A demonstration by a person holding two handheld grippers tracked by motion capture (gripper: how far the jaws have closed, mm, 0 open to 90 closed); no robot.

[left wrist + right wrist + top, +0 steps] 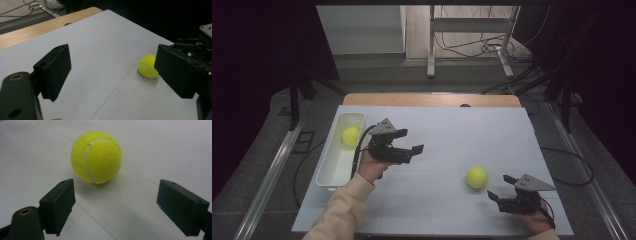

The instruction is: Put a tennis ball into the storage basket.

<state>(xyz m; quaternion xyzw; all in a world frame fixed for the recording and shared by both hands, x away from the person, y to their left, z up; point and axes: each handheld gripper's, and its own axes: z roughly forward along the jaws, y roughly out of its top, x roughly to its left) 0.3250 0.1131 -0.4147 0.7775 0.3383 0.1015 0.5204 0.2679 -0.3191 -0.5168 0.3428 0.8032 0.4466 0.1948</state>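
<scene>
Nearest me, I'm holding the right hand-held gripper [502,192] with its jaws spread wide and empty, aiming at the tennis ball [476,177] sitting just beyond them on the white worktop [472,130]. Farther off, my left hand-held gripper [409,141] is hovering equally wide open and gripping nothing, beside the white tray [326,176] that is carrying a second ball [350,135].

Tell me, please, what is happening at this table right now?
A person holds a gripper in each hand over a white table. The right gripper, jaws open, faces a yellow tennis ball on the table without touching it. The left gripper, also open and empty, hovers beside a white tray at the table's left edge, where a second tennis ball lies.
</scene>
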